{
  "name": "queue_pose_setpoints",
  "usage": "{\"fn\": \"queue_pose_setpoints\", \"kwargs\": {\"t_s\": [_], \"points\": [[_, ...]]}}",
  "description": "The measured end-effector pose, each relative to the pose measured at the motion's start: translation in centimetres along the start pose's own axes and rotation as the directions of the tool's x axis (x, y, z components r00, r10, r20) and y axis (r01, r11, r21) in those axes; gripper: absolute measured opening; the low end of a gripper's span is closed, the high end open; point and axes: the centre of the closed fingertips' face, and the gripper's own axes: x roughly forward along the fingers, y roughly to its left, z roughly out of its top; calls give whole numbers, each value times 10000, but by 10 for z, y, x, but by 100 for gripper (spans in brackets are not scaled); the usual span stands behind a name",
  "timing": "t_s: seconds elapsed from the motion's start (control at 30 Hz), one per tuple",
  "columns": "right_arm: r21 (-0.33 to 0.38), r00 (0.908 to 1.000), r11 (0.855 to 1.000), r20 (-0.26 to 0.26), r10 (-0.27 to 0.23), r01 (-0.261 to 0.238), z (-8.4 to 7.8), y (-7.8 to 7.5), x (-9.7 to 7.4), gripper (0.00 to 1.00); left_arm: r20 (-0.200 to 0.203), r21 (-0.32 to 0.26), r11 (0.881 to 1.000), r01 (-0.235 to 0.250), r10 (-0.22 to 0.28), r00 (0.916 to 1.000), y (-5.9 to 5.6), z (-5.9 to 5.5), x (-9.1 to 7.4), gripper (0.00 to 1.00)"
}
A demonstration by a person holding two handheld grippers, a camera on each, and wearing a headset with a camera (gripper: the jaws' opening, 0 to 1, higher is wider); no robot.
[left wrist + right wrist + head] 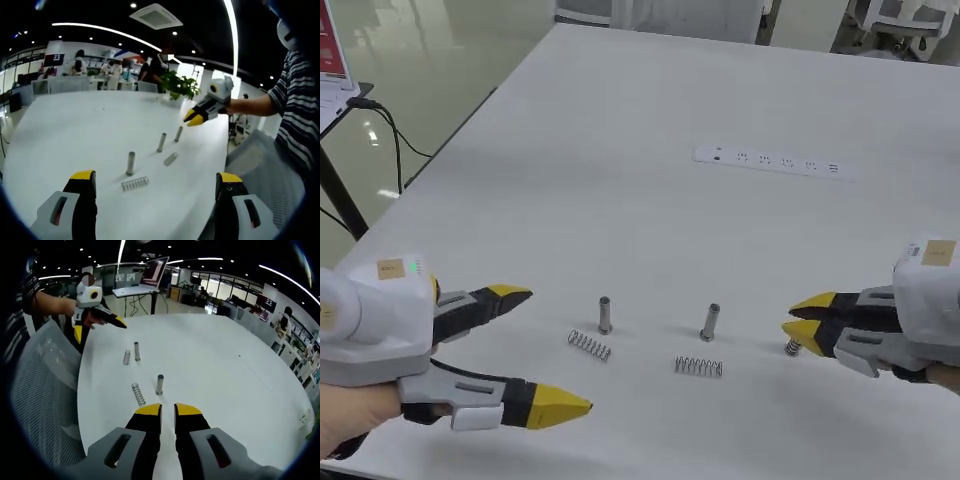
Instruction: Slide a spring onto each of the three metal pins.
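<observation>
Two steel pins (605, 314) (710, 321) stand upright on the white table (650, 220). A loose spring (589, 345) lies by the first and another spring (698, 367) by the second. A third short pin (792, 347) stands just under my right gripper (805, 320); it looks ribbed, but I cannot tell whether a coil is on it. The right jaws stand a narrow gap apart with nothing between them. My left gripper (545, 350) is wide open and empty, left of the pins. The left gripper view shows all three pins (130, 163) (161, 142) (178, 133) in a row.
A white power strip (775, 163) lies further back on the table. The table's left edge (440, 165) drops to the floor, where a cable hangs. A mesh chair (45, 390) stands at the near edge.
</observation>
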Motion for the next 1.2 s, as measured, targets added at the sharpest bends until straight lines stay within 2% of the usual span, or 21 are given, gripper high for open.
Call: {"fn": "queue_pose_setpoints", "kwargs": {"t_s": [0.2, 0.57, 0.87, 1.2], "points": [[-482, 9991, 9980, -98, 413, -417, 5, 14, 4, 7, -25, -5, 10000, -26, 26, 10000, 1, -1, -1, 96], [-931, 9954, 9911, -224, 932, -949, 9, 29, 14, 7, -45, -17, 10000, -19, 19, 10000, 0, -1, -1, 96], [-1621, 9896, 9767, -529, 1341, -1410, 11, 45, 26, 6, -148, 30, 10000, -41, 42, 9999, 0, -5, -1, 96], [-1982, 9827, 9633, -759, 1692, -1812, 14, 57, 45, 6, -220, 27, 10000, -20, 21, 9998, 0, -7, -1, 95]]}}
